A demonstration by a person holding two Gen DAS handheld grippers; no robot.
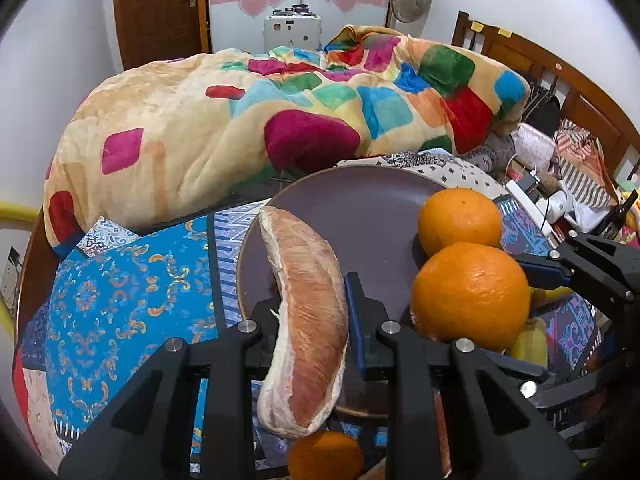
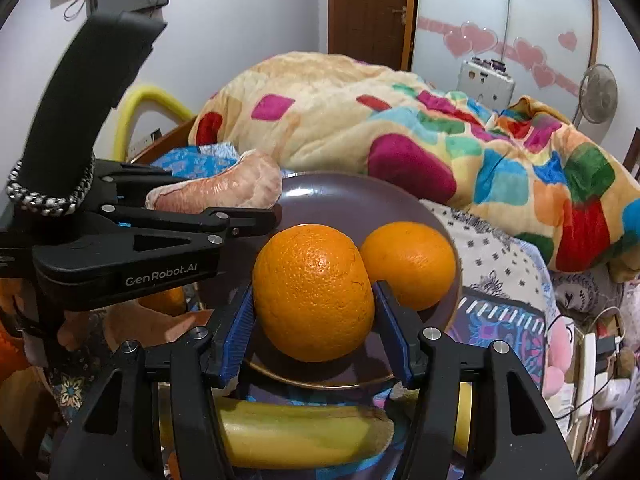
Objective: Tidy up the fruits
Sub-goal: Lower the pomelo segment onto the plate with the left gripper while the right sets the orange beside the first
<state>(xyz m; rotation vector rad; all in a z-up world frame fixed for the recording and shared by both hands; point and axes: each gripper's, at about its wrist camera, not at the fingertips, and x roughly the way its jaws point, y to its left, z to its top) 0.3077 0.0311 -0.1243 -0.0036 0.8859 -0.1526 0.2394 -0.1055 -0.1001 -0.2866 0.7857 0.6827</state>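
Observation:
My left gripper [image 1: 312, 300] is shut on a pinkish peeled pomelo segment [image 1: 308, 320], which hangs over the left part of a dark purple plate [image 1: 352, 208]. My right gripper [image 2: 316, 296] is shut on a large orange [image 2: 316, 292] at the plate's [image 2: 340, 196] near rim, its blue pads pressing on both sides. A second orange [image 2: 412, 264] rests on the plate just behind it. In the right wrist view the left gripper [image 2: 272, 216] comes in from the left with the pomelo segment [image 2: 224, 188]. The left wrist view shows both oranges, the held one [image 1: 472, 294] and the resting one [image 1: 460, 220].
The plate sits on a patterned blue bedcover [image 1: 120, 280]. A banana [image 2: 304, 436] lies below the right gripper, and another orange [image 1: 326, 456] lies under the left one. A bulky colourful blanket [image 1: 240, 112] is heaped behind the plate. Cables and clutter [image 1: 552, 200] lie at the right.

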